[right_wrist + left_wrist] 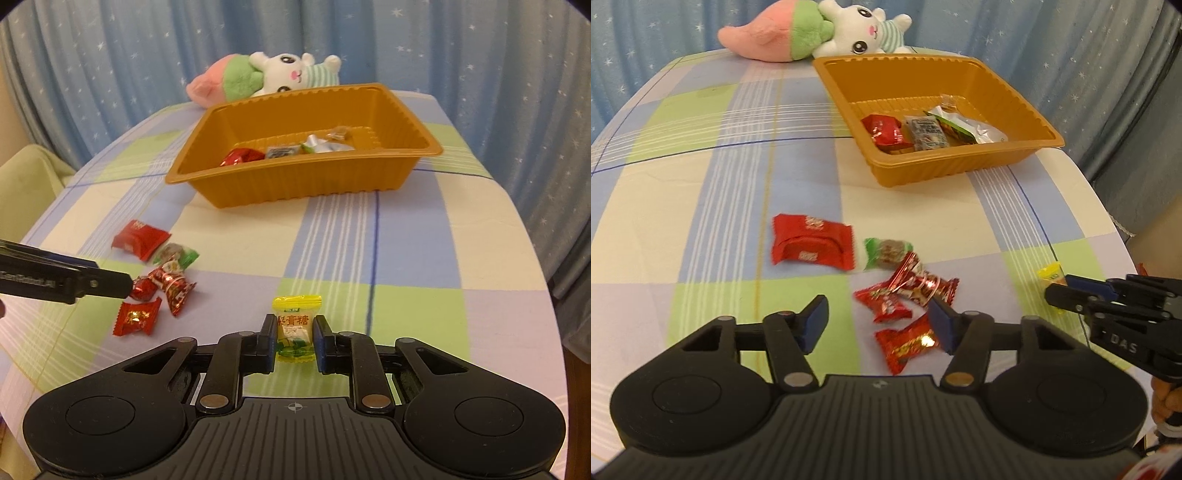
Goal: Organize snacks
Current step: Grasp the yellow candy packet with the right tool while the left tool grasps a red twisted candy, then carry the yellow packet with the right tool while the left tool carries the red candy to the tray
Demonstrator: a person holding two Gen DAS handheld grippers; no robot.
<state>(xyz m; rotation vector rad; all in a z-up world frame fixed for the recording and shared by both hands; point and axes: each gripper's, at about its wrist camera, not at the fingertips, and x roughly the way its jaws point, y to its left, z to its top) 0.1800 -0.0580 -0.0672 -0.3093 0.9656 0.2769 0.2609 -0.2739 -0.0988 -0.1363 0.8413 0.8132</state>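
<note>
Bracketing the yellow candy point(296, 328) on the worktop point(406, 251), the right claw point(295, 345) stands narrow, pads beside the wrapper, contact uncertain. Judged step: grasping. Next: close, lift, carry to orange tray point(295, 184). Left claw point(877, 321) hovers wide over red candies point(905, 291).

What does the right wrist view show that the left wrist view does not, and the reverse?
Only the right wrist view shows the yellow candy whole, between the right hand-held gripper pads, and a pale green chair. Only the left wrist view shows the left hand-held gripper open over the red candies. Both show the orange tray holding snacks, the big red packet, and the plush toys.
</note>
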